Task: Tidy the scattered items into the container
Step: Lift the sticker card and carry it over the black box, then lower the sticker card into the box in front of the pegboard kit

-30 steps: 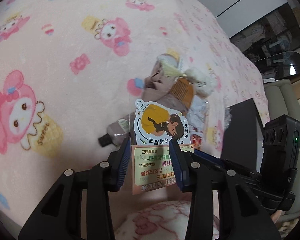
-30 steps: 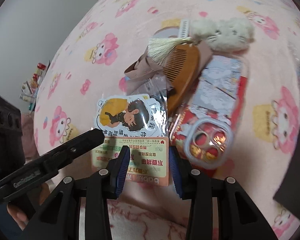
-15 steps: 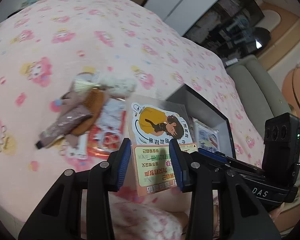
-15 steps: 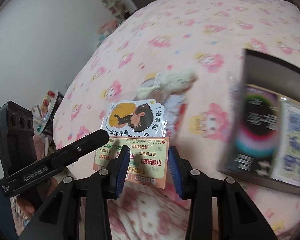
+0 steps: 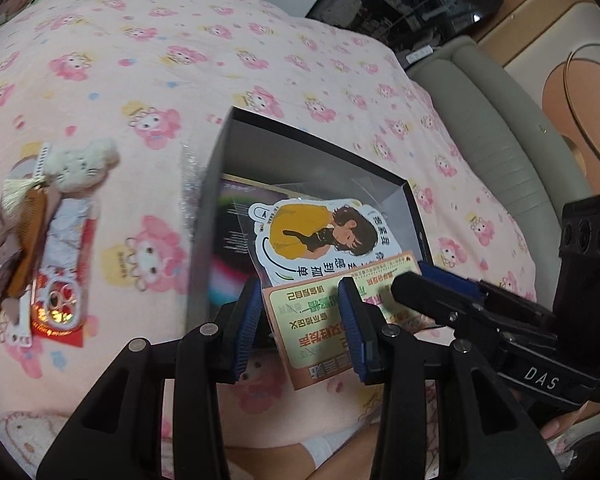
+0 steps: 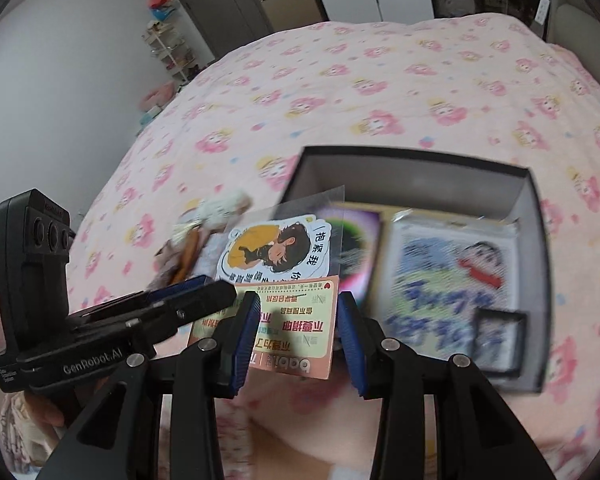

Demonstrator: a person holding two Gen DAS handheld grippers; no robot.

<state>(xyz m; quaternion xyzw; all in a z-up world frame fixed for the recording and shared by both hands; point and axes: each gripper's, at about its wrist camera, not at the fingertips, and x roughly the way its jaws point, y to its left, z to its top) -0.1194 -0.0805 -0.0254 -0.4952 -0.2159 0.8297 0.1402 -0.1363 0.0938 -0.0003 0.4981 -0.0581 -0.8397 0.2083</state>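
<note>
The big bed has a pink blanket with cartoon bunnies on it. A dark box sits open on the bed. It already holds a cartoon picture pack and a dark card.

Both claws carry one sticker pack together, and it hangs over the near side of the box. The left claw pinches the pack's pink card end. The right claw pinches the same card from the other side.

This looks like the carry step. Next, the pack should go lower into the box, and then both claws should let go.

A small pile waits on the bed beside the box: a phone case, a wooden comb and a fluffy toy cat.
</note>
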